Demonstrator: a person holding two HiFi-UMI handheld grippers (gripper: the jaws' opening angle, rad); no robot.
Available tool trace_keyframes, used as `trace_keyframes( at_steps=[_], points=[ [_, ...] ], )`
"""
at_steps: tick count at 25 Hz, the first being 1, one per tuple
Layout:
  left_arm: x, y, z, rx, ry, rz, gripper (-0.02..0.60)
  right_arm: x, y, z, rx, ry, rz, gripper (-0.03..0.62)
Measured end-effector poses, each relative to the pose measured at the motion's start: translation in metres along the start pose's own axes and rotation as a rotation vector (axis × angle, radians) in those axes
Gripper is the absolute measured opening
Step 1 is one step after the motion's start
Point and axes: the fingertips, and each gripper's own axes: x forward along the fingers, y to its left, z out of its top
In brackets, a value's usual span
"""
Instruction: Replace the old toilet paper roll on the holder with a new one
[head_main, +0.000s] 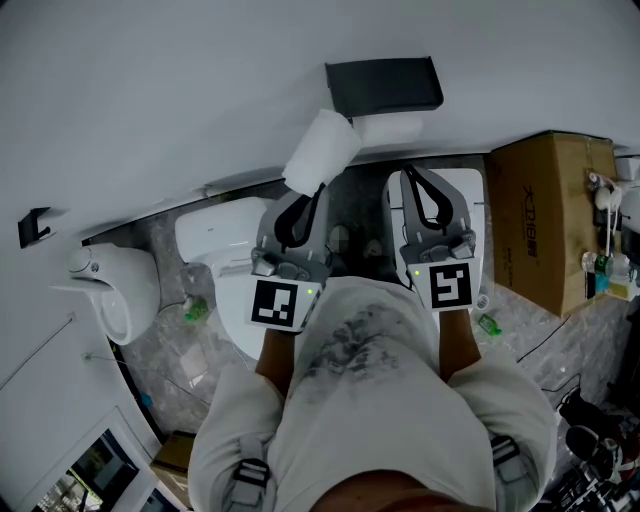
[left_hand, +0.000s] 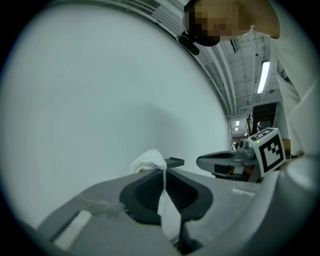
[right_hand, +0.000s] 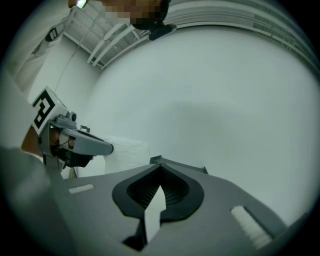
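Note:
A white toilet paper roll (head_main: 322, 150) hangs tilted in front of the white wall, just left of the black holder (head_main: 385, 85). My left gripper (head_main: 318, 188) is shut on its paper; in the left gripper view a strip of paper (left_hand: 165, 205) runs between the closed jaws and the roll's crumpled edge (left_hand: 147, 162) shows past the tips. A white cylinder (head_main: 390, 128) lies right under the holder. My right gripper (head_main: 410, 172) is shut with nothing seen in it, level, to the right of the roll. In the right gripper view, the roll (right_hand: 127, 155) sits left of its tips (right_hand: 160, 167).
A white toilet (head_main: 225, 240) stands below the grippers on the grey marbled floor. A urinal (head_main: 115, 290) is mounted at the left. A large cardboard box (head_main: 545, 220) stands at the right, with bottles and cables beyond it. The person's body fills the lower part of the head view.

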Motion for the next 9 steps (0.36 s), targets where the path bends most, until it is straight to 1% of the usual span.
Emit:
trace_keyframes(
  at_steps=[9],
  points=[
    [0.0008,-0.0004,0.0024,-0.003,-0.001,-0.006,0.017,-0.0015,0.0023,0.0013,-0.001,0.011,0.003,0.002]
  ],
)
